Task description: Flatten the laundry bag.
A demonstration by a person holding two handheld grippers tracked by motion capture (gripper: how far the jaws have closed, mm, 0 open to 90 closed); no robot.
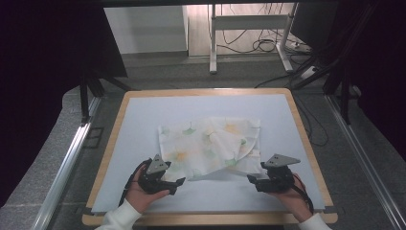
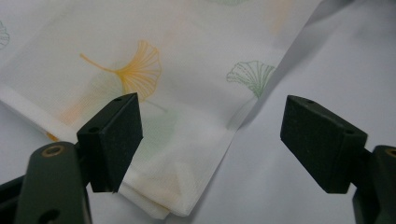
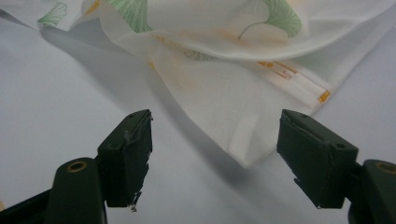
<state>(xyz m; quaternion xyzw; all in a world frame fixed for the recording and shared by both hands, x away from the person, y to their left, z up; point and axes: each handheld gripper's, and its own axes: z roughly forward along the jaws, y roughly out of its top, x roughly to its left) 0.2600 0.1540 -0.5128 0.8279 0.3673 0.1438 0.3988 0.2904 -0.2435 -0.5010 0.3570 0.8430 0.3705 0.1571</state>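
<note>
pale mat [image 1: 143, 143], unlettered ginkgo-print cloth [image 1: 210, 143]

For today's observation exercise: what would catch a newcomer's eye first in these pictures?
A folded white cloth with a ginkgo-leaf print lies rumpled in the middle of the pale blue mat. At its near corners sit the left gripper and right gripper, fingers spread wide, holding nothing.

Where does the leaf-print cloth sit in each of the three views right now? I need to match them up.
High view: the leaf-print cloth lies mid-table on the pale mat, just beyond both grippers.
Left gripper view: it covers the upper left, one corner reaching down between the open jaws.
Right gripper view: it spans the top, a corner hanging down between the open jaws.
Shared landmark: the cloth's near edge against the pale mat.
</note>
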